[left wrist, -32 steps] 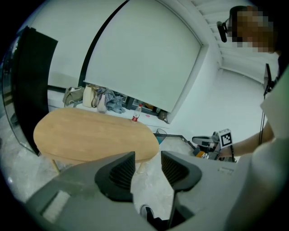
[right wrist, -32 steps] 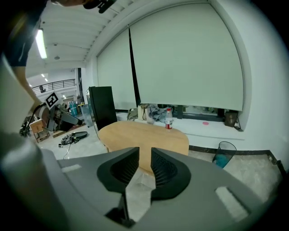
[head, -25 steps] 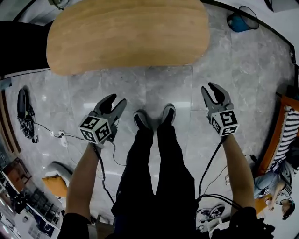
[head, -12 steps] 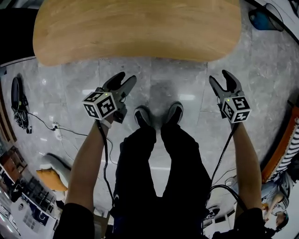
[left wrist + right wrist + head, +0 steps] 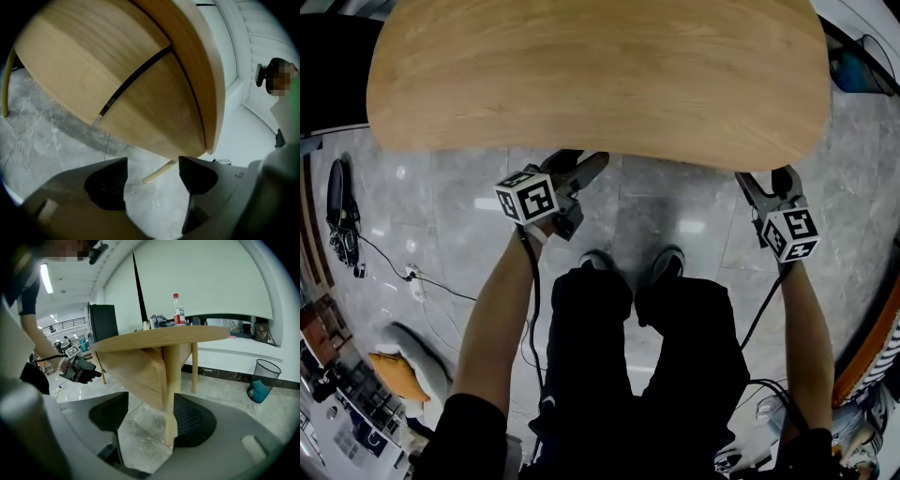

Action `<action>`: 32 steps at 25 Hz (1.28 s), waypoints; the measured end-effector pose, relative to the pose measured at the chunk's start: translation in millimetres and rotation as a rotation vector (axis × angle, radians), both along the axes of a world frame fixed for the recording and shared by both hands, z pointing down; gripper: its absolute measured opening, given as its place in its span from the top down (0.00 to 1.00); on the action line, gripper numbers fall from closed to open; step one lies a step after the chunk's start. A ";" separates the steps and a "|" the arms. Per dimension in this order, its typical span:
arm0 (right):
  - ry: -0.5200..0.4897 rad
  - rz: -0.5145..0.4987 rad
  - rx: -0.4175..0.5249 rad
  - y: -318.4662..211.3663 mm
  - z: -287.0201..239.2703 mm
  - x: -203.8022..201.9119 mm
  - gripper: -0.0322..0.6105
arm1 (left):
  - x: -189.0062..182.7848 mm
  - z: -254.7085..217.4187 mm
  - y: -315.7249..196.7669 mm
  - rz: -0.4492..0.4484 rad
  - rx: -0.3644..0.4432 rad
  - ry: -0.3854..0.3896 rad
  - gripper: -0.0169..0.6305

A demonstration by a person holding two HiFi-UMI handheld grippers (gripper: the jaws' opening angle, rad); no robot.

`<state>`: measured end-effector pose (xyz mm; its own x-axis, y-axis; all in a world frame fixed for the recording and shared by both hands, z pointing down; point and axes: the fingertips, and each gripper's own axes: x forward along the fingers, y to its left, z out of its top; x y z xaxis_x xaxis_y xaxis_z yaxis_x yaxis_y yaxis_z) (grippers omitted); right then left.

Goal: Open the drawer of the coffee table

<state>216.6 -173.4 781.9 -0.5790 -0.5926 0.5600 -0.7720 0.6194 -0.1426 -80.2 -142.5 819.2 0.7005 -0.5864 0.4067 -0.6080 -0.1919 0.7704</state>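
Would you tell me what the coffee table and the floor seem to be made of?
Coffee table: probably light wood or veneer, matt; grain lines run across it. Floor: likely polished grey stone or tile; veining, seams and lamp glints show.

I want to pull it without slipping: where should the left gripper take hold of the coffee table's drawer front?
Probably its lower edge: the drawer front is smooth curved wood, no handle showing. The left gripper, jaws just opened wider and empty, should come from below, one jaw behind that edge.
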 end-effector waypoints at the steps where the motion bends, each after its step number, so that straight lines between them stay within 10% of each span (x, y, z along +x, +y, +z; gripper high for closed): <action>1: -0.002 -0.010 0.011 -2.0 -0.8 -3.0 0.48 | -1.2 4.7 -3.5 -0.005 0.005 0.000 0.42; 11: -0.038 -0.020 0.129 -19.6 -22.3 -21.1 0.47 | -22.3 2.5 -36.6 -0.056 0.166 -0.033 0.39; 32: 0.006 -0.079 0.156 6.4 -20.0 -18.5 0.57 | -21.3 -3.4 -14.8 -0.061 0.199 0.031 0.37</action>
